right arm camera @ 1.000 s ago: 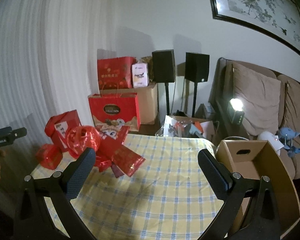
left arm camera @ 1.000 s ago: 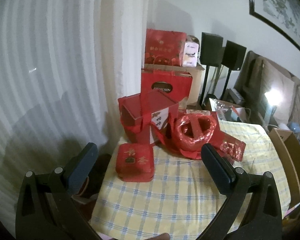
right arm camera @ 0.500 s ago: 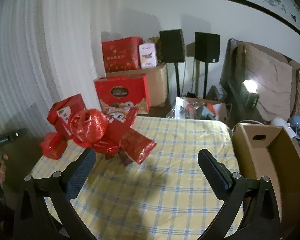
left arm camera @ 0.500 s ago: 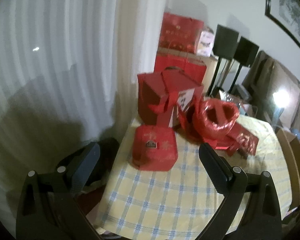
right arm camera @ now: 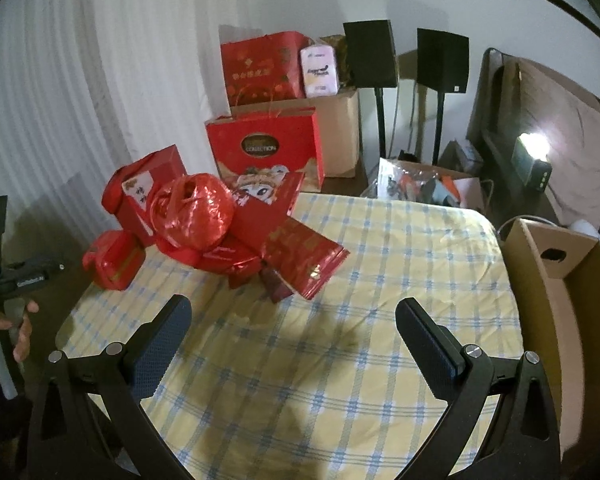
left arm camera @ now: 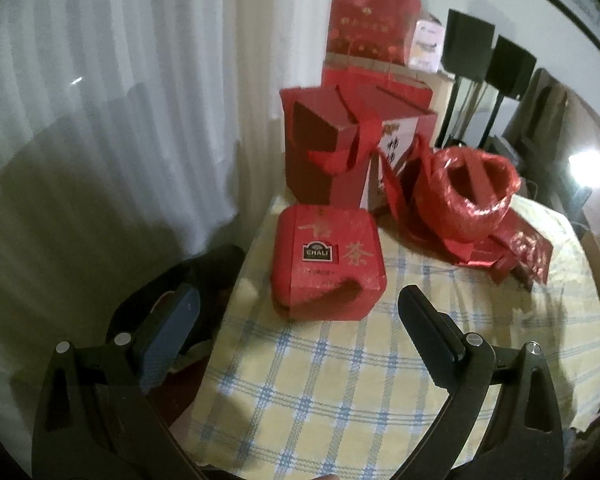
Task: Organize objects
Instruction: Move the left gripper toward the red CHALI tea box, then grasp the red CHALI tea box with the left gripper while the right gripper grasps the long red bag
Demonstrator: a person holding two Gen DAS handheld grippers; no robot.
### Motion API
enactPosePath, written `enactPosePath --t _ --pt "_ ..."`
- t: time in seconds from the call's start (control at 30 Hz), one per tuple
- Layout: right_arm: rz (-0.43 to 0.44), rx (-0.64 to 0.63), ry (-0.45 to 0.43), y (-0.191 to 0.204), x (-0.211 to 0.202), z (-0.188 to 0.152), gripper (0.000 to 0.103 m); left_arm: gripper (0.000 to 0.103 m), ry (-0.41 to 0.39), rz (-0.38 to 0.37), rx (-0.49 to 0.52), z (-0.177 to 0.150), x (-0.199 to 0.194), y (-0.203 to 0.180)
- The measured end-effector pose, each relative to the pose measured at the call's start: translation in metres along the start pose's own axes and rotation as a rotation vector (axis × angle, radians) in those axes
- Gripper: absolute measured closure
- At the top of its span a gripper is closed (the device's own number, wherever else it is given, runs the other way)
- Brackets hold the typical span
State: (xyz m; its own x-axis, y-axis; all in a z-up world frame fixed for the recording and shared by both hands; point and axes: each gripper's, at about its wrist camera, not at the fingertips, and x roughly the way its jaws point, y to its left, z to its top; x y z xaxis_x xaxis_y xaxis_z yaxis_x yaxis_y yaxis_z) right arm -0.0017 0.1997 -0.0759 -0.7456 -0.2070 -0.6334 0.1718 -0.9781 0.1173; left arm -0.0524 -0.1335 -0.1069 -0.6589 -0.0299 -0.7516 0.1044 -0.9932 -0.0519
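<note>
Straight ahead of the left tool [left arm camera: 298, 316], just beyond its wide-spread, empty fingers, lies the red tea box [left arm camera: 327, 262], flat on the checked tabletop [left arm camera: 340, 380] near its left edge. That is the relation the coming move seems to turn on: the box sits roughly centred between the two pads, slightly toward the right one, and looks nearly square from above, so no long axis favours one wrist angle; its width appears to fit inside the open span. The left tool is clearly the nearer. From the right wrist view the same box [right arm camera: 116, 258] is small and far off to the left, across the cloth, while the right tool [right arm camera: 294, 320], also spread wide with nothing in it, hovers over bare checks in the middle of the tabletop. Judged from this, the left side would take the box and the right would go for the pile. Counted on the cloth: one tea box; one upright gift box [left arm camera: 328, 148] with a ribbon, standing just behind it and apart from it; one red foil basket [left arm camera: 466, 196] to its right, resting on the heap; and several flat red packets [right arm camera: 304, 250] under and beside the basket, at least three, overlapping too much for a sure count. One brown carton [right arm camera: 556, 264] stands open just off the right edge of the tabletop, a likely place for things to go. Behind the table are two red gift bags [right arm camera: 266, 148] and two black speakers [right arm camera: 370, 54].
</note>
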Motion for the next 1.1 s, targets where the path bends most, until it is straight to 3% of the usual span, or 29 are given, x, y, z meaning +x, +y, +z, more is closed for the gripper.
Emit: enactPosePath --t 0.17,0.5,0.93,1.1 --pt "0.002 0.008 0.007 -0.002 0.003 -0.001 0.000 0.002 0.046 0.080 0.074 0.001 0.027 -0.011" --pt "0.004 0.028 0.037 -0.010 0.012 -0.007 0.000 0.000 0.101 0.001 0.053 0.005 0.058 -0.030" --pt "0.013 0.050 0.074 -0.017 0.026 -0.012 0.000 0.000 0.126 0.005 0.032 0.001 0.084 -0.024" --pt "-0.036 0.010 0.087 -0.020 0.031 -0.015 0.000 0.000 0.129 -0.025 0.023 -0.002 0.086 -0.021"
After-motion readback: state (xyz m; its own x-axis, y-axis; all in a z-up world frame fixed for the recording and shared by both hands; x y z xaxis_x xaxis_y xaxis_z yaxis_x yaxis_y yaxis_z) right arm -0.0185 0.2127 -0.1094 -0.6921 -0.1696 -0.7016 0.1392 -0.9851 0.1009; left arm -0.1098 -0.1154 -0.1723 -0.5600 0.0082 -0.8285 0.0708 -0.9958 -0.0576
